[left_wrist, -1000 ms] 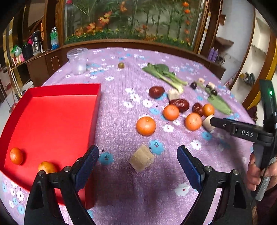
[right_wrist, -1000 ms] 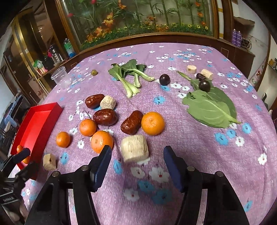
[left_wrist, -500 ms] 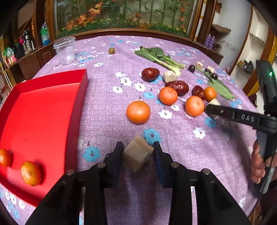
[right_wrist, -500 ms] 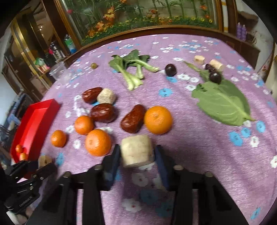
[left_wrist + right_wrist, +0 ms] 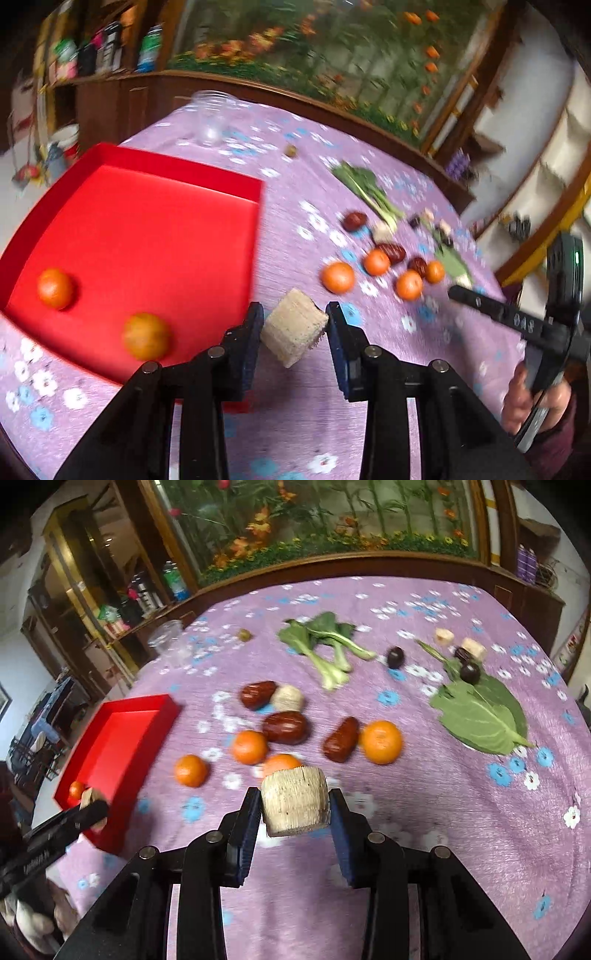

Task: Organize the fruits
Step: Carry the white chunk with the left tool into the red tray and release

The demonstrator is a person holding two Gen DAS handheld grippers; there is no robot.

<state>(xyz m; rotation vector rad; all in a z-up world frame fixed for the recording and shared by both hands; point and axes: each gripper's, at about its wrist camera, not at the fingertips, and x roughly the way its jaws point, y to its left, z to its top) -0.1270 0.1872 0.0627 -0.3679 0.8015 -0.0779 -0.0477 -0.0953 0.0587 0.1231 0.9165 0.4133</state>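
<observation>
My left gripper (image 5: 294, 326) is shut on a beige cube-like chunk (image 5: 294, 328) and holds it above the purple cloth, just right of the red tray (image 5: 147, 229). Two oranges (image 5: 55, 288) (image 5: 146, 336) lie in the tray. My right gripper (image 5: 294, 806) is shut on a beige cylindrical chunk (image 5: 294, 801), lifted over the cloth. Beyond it lie oranges (image 5: 381, 741) (image 5: 249, 746) (image 5: 191, 770) and dark red dates (image 5: 285, 727) (image 5: 341, 739). The left gripper shows at the lower left of the right wrist view (image 5: 94, 808).
Bok choy (image 5: 325, 648), a large green leaf (image 5: 480, 712), dark plums (image 5: 395, 657), small beige pieces (image 5: 443, 637) and a green olive (image 5: 243, 634) lie on the far cloth. A clear plastic cup (image 5: 212, 118) stands beyond the tray. A wooden ledge rims the table.
Both grippers closed on their beige chunks and lifted them off the cloth. The left one has swung left toward the red tray.
</observation>
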